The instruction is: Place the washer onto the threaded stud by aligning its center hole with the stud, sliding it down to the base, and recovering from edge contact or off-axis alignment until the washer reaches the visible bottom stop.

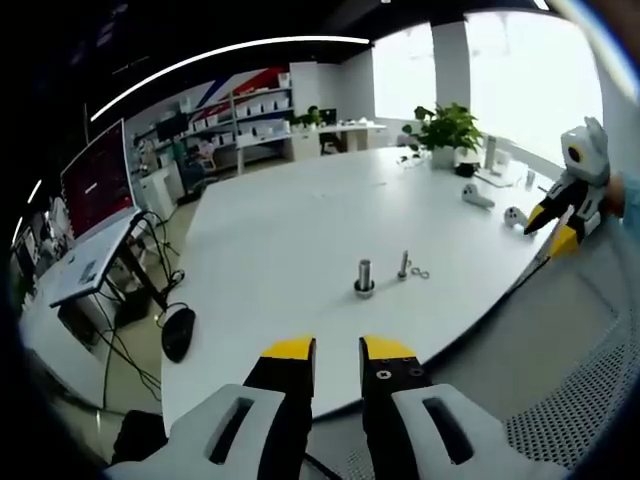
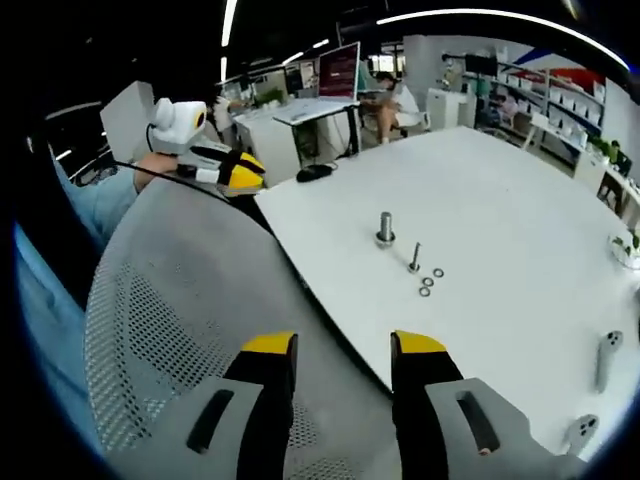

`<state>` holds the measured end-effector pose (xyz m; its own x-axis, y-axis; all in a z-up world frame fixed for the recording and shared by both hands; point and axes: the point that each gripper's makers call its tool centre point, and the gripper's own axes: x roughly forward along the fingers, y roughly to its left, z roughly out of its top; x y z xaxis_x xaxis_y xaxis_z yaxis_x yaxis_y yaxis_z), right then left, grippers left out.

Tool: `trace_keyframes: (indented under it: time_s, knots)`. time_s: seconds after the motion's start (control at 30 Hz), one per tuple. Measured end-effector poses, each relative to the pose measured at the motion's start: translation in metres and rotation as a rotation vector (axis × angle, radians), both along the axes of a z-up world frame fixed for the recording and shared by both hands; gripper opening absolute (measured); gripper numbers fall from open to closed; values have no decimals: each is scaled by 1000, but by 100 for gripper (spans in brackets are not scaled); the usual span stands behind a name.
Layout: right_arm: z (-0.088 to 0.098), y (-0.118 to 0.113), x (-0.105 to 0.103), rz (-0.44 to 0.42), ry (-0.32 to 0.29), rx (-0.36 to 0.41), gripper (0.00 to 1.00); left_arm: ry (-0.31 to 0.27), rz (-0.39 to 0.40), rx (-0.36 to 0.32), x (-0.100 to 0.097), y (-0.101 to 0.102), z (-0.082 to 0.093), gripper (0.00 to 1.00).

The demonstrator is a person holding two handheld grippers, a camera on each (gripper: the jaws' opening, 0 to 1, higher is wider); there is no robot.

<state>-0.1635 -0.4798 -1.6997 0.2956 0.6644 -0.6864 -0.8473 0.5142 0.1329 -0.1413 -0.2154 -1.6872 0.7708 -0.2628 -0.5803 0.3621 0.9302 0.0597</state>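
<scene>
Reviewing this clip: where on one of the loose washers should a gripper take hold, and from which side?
A judgement: the two washers lie flat on the white table beside the thin stud, so pinch one across its outer rim from above, jaws straddling the ring. Take the one farther from the stud, approaching from the open table side. Both the right gripper and the left gripper are open and empty.

Two washers (image 2: 431, 281) lie flat beside the upright stud (image 2: 414, 258)
</scene>
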Motion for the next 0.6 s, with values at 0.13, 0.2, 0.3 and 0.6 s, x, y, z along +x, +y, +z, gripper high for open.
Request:
trace_keyframes:
  time_s: [0.13, 0.2, 0.3, 0.6]
  knots:
    - [-5, 3, -2, -24, 27, 19, 38, 1, 2, 1, 0, 1, 0, 15]
    - [-7, 3, -2, -41, 31, 20, 38, 3, 0, 2, 0, 1, -1, 15]
    - [-11, 3, -2, -50, 35, 13, 37, 4, -1, 3, 0, 1, -1, 15]
    - [-22, -1, -6, -8, 16, -74, 34, -4, 4, 0, 0, 0, 0, 15]
